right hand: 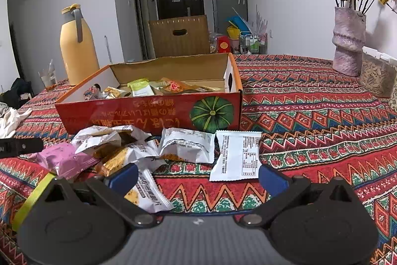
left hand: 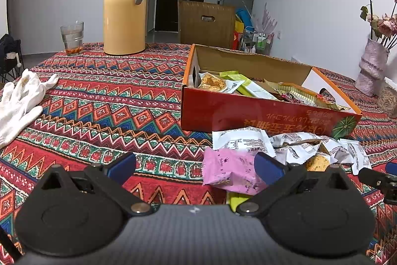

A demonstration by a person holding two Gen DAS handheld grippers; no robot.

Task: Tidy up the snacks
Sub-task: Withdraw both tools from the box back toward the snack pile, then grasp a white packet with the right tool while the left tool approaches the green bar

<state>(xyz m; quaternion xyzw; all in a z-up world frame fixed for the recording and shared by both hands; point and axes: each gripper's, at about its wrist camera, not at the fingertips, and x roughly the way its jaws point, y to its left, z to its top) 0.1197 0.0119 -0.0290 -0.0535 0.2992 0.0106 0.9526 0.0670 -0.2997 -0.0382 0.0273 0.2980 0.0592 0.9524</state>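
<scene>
I read the job as partly done: the red cardboard box (right hand: 148, 113) already holds several packets, a green one (right hand: 142, 88) among them, but a loose pile waits on the tabletop (right hand: 322, 131) just in front of its near wall. In that pile I count a pink packet (left hand: 230, 169), crumpled white ones (left hand: 297, 143), a flat white packet (right hand: 237, 155) lying label-up, and a packet of biscuits (right hand: 146, 190) nearest my right side. My left tongs (left hand: 196, 165) are spread wide and hold nothing, with the pink packet lying between the fingers. My right tongs (right hand: 198, 178) are likewise spread and empty, low over the cloth. Further off stand a yellow flask (left hand: 125, 11), a glass (left hand: 72, 37), a white glove (left hand: 19, 101) and a vase (right hand: 348, 39).
</scene>
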